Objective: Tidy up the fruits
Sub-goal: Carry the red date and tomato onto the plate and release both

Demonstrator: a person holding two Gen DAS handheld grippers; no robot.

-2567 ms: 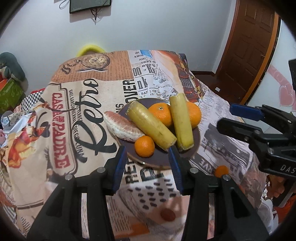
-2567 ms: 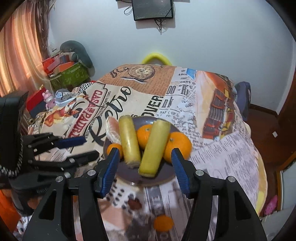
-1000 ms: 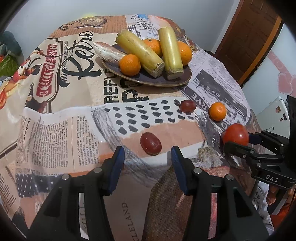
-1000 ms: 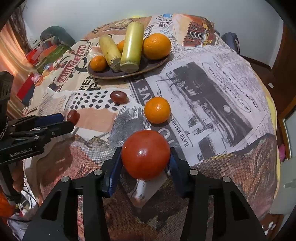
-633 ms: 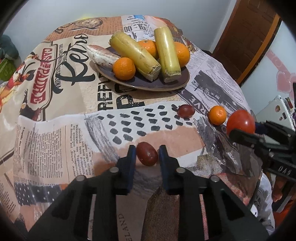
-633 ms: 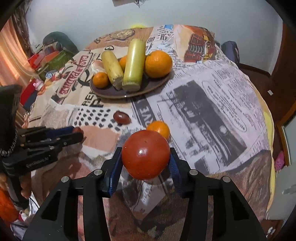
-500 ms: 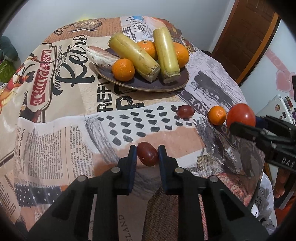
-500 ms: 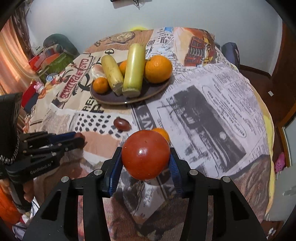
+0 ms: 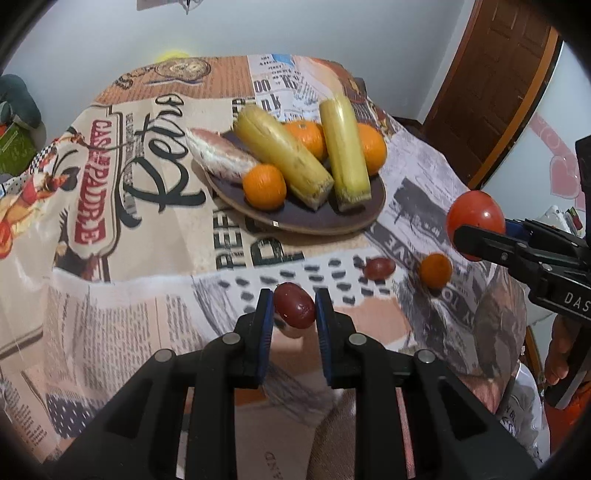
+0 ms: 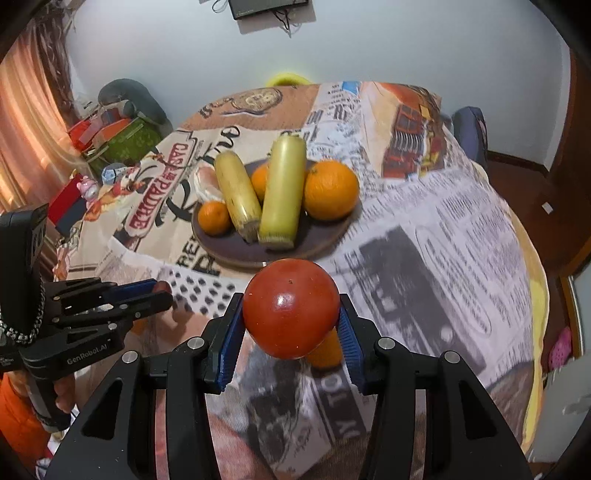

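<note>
Centrally in the left wrist view, we see the left gripper (image 9: 294,306) clamped on a dark red grape (image 9: 294,310), its blue-padded fingers (image 9: 265,325) pressing the fruit from both sides, above the near edge of the printed tablecloth (image 9: 147,258). Whether the grape touches the cloth we cannot tell. At the right of the same view, the right gripper (image 9: 480,236) grips a red tomato (image 9: 475,218) in the air, clear of the cloth; in the right wrist view we find this tomato (image 10: 291,308) filling the span between the blue pads (image 10: 232,343). Beyond the left gripper, a second grape (image 9: 378,267) and a small loose orange (image 9: 436,270) lie near each other on the cloth, between the grippers and the plate. Farther back, we note the dark round plate (image 9: 325,218), which carries two long yellow-green stalks (image 9: 280,158) lying side by side, a small orange (image 9: 264,186) at the front left, two more oranges (image 9: 371,147) behind and beside the stalks, and a pale peeled citrus segment (image 9: 218,157) on its left rim. At the upper right stands a brown wooden door (image 9: 491,81); in the right wrist view a dark screen (image 10: 266,7) hangs on the white wall.
</note>
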